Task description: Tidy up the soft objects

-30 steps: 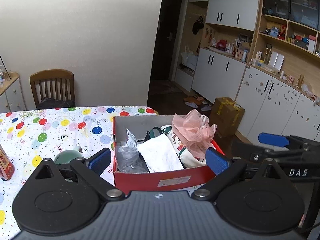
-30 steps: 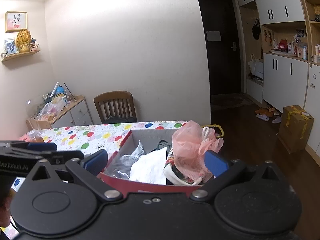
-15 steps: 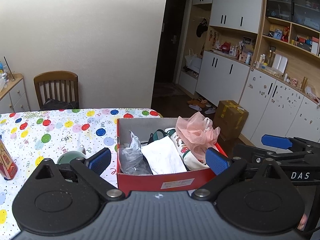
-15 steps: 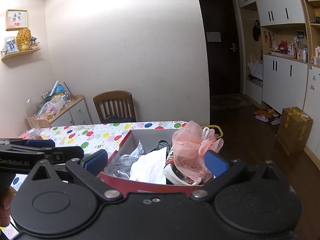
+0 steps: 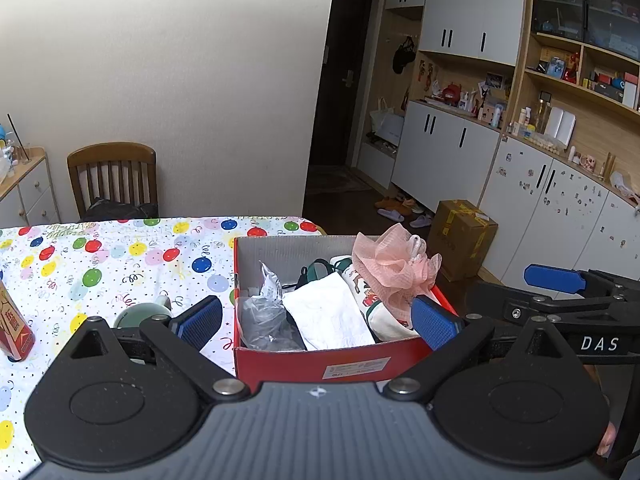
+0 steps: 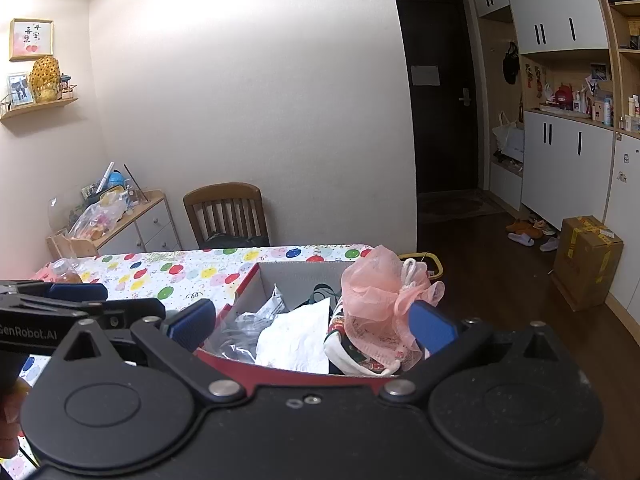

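Observation:
A red shoe box stands at the table's right end. Inside lie a pink mesh bath pouf, a white cloth, a crumpled clear plastic bag and a printed fabric piece. My left gripper hangs open just before the box's near wall, with nothing between its blue pads. My right gripper is open too, a little to the right of the box's near corner. The pouf rises just beyond its right pad, apart from it. The box spans the gap between its pads.
A balloon-print tablecloth covers the table. A green round object and a red carton sit left of the box. A wooden chair stands at the far side. A cardboard box rests on the floor to the right.
Both views shift only slightly; the left gripper has drifted a little, so the box sits a bit further right in its view. Nothing was grasped or let go.

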